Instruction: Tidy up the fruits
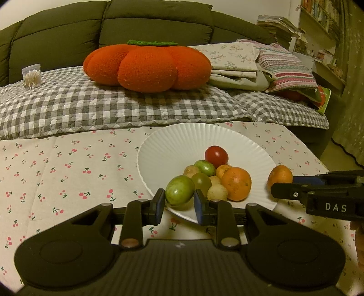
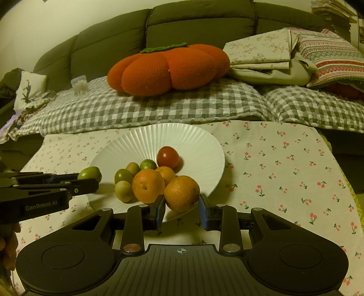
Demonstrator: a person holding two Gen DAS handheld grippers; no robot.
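Left wrist view: left gripper [image 1: 179, 202] is clamped on a green fruit [image 1: 179, 190] at the near rim of the white plate [image 1: 204, 139]. Right of the pile, right gripper [image 2: 182, 210] pinches an orange [image 2: 182, 192] over the near edge.

Setting: a home living room. A dark green sofa [image 1: 113, 27] is running across the back, a grey checked quilt [image 1: 91, 102] lying over its seat. A knitted pumpkin-shaped cushion [image 1: 147, 66] and folded bed linens [image 1: 238, 66] are sitting on the quilt. A cherry-print tablecloth [image 1: 68, 164] is covering the low table in front. Bookshelves [image 1: 323, 20] and stacked papers [image 1: 277, 25] are showing at far right
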